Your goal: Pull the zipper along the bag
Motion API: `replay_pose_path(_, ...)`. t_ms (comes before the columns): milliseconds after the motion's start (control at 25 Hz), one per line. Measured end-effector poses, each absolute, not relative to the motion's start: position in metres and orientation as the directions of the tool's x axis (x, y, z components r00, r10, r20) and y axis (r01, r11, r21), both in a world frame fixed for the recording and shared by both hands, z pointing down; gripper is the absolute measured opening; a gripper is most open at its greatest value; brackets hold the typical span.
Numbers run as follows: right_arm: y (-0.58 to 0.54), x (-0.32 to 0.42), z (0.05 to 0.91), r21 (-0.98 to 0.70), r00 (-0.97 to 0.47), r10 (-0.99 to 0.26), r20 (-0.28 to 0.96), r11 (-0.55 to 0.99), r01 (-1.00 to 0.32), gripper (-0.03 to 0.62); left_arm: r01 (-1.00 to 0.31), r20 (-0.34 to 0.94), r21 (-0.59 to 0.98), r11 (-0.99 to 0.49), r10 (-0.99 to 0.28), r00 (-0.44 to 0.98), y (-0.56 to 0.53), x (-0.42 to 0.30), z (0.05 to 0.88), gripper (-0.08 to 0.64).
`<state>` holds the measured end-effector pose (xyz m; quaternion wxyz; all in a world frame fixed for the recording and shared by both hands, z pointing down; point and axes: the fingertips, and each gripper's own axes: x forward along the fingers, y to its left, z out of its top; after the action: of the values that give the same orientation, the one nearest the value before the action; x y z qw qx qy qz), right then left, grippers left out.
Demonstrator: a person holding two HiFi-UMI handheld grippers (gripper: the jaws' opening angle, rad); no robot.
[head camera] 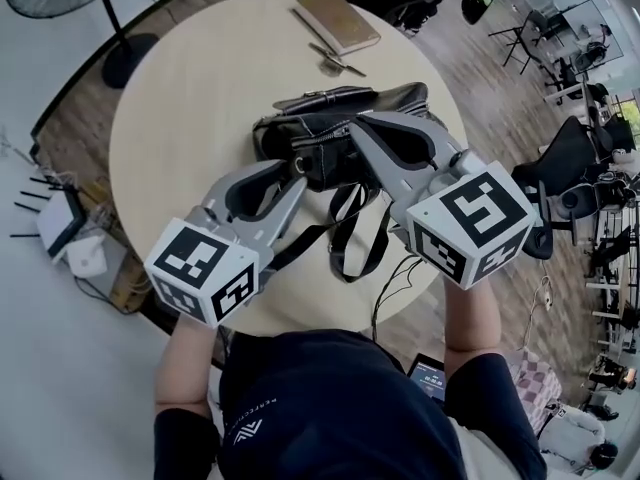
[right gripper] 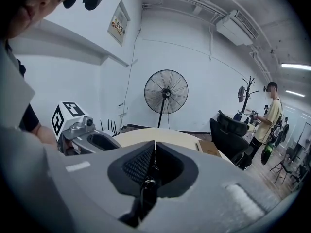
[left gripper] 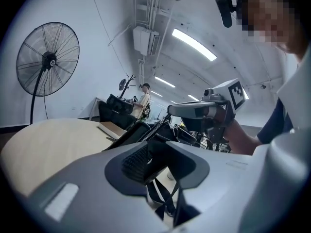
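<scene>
A black bag [head camera: 330,118] lies in the middle of a round pale table [head camera: 190,88]. My right gripper [head camera: 357,126] reaches over the bag's top from the right. In the right gripper view the right gripper [right gripper: 154,143] is shut, its pads meeting on a small metal zipper pull [right gripper: 147,184]. My left gripper [head camera: 292,176] is at the bag's near left end. In the left gripper view the left gripper [left gripper: 156,142] is open, with dark bag material in the gap between its jaws. From there the zipper [left gripper: 154,127] runs away towards the right gripper's grey body [left gripper: 194,111].
The bag's straps [head camera: 350,238] trail over the table's near edge. A brown book [head camera: 338,20] and a pen [head camera: 335,60] lie at the far side. A standing fan [left gripper: 47,59] is off to the left. Office chairs [head camera: 575,153] and a person [right gripper: 269,115] are to the right.
</scene>
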<state>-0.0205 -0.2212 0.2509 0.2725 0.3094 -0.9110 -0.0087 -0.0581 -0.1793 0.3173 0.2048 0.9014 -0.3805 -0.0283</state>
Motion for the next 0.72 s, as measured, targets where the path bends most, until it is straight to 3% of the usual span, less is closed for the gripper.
replay_pose_path(720,-0.224,0.009,0.247,0.096,-0.728,-0.508,0.461,0.843,-0.529,0.014,-0.688,0.115,0.417,-0.594,-0.716,0.688,-0.185,-0.019,0.296,0.183)
